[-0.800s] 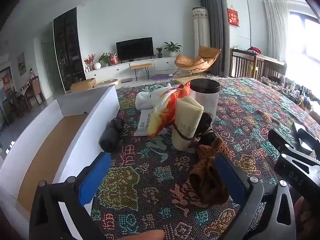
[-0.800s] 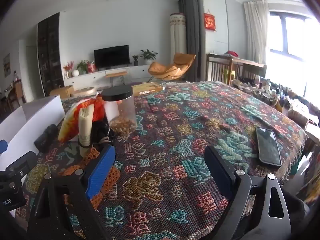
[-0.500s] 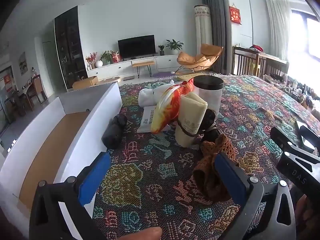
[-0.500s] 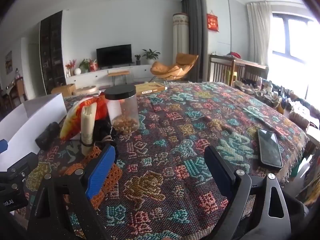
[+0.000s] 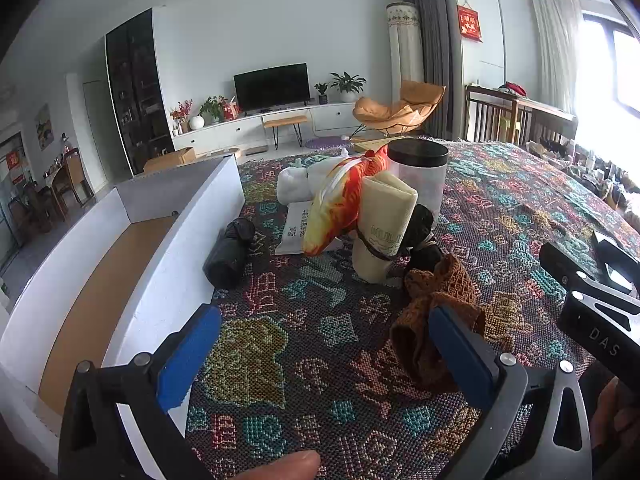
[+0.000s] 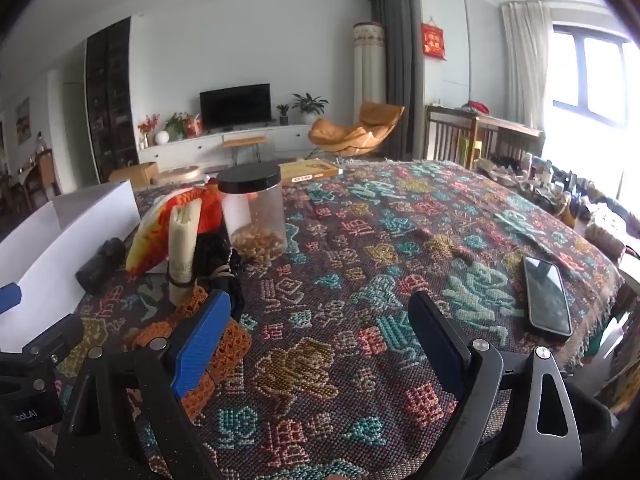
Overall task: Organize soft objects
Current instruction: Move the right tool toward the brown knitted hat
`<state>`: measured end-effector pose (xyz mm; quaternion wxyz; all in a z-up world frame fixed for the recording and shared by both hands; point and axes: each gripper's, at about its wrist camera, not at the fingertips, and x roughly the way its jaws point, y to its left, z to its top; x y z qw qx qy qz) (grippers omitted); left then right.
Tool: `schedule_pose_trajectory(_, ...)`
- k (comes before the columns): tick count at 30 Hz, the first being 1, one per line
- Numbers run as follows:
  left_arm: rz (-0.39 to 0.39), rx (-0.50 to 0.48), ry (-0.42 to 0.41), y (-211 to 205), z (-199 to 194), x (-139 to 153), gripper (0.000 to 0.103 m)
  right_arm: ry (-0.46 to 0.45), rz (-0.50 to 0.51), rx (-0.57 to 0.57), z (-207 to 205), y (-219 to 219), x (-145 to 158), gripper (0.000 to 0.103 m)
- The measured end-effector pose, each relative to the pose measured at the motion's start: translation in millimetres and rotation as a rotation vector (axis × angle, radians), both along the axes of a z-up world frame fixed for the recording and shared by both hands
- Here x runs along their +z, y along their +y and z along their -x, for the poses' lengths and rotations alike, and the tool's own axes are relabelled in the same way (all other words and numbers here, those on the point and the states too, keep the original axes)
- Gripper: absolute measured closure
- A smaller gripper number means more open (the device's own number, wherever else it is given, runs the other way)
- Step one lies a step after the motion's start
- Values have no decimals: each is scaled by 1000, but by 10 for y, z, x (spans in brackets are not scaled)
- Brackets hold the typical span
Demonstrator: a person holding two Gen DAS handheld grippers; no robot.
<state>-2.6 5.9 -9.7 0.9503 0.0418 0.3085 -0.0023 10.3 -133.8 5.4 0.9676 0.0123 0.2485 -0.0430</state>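
Note:
A crumpled brown knit cloth (image 5: 436, 312) lies on the patterned tablecloth, just beyond my left gripper's right finger. Behind it stand a cream rolled cloth (image 5: 380, 228) tied with a band, a black bundle (image 5: 422, 236), an orange-yellow soft bag (image 5: 340, 204) and a white soft item (image 5: 298, 184). A black roll (image 5: 230, 252) lies beside the white box (image 5: 168, 280). My left gripper (image 5: 320, 344) is open and holds nothing. In the right wrist view my right gripper (image 6: 320, 328) is open over bare tablecloth, with the knit cloth (image 6: 224, 344) by its left finger.
A clear jar with a black lid (image 6: 256, 212) holds nuts behind the pile. A phone (image 6: 546, 296) lies near the table's right edge. A flat booklet (image 5: 298, 228) sits under the bag. The right gripper's body (image 5: 592, 308) shows at the left view's right edge.
Both views have tilted up slightly and drawn a little nearer the pile. Both grippers stay open; no object has moved.

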Motion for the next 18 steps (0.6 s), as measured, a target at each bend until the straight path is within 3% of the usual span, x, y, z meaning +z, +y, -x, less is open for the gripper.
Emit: schedule_pose_trajectory(18, -27, 41, 17, 127, 30, -28, 0, 31, -53, 7, -40, -75, -40, 11)
